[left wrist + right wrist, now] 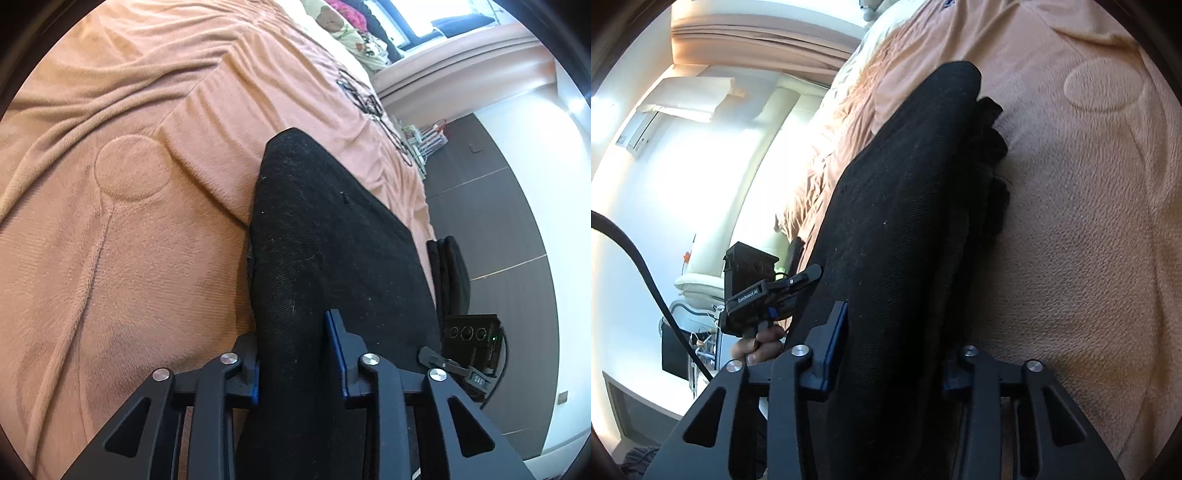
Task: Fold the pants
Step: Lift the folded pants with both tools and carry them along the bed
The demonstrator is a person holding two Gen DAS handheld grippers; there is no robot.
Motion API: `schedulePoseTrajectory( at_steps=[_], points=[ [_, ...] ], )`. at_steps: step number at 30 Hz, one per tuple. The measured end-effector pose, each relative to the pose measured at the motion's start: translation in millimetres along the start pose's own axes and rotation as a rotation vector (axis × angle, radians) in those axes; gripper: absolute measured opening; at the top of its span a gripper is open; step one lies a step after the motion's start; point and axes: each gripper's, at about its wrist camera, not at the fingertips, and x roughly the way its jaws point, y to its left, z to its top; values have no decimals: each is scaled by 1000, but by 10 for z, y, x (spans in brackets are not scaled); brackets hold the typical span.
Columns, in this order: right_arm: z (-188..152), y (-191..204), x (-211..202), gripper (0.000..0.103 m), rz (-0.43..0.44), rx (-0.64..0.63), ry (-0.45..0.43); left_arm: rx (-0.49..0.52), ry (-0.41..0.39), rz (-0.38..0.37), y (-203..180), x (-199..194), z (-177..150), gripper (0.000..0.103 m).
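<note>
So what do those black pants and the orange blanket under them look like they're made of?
The black pants look like a woven twill, maybe cotton or denim-like: fine diagonal ribbing shows, matte, with pale lint specks. The orange blanket looks like soft fleece or plush: short fuzzy nap and an embossed circle pressed into it. Exact fibres can't be told.

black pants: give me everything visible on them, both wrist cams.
The black pants are a dark woven fabric speckled with pale lint, gathered into a long, thick, rounded band. They run forward from both grippers over the peach fleece blanket, whether resting on it or lifted clear is unclear. The left gripper and the right gripper each have fabric between their blue-padded fingers, near the same end. In the right wrist view, rumpled layers bulge along the edge toward the blanket. The far end is rounded.
</note>
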Motion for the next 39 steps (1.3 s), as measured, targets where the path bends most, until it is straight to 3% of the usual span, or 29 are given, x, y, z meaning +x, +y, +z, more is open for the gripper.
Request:
schedulePoseTrajectory(
  at_steps=[4, 22, 30, 39],
  points=[
    [-44, 78, -71, 30, -14, -21, -23, 23, -16, -8, -128, -105, 5, 27],
    [-300, 851, -355, 30, -6, -171, -111, 149, -117, -84, -766, -873, -155, 27],
    [-367, 1003, -565, 30, -5, -237, -154, 206, -149, -124, -1111, -1013, -210, 27],
    [-522, 1035, -960, 30, -39, -278, -205, 268, -143, -171, -1550, -918, -191, 27]
  ],
)
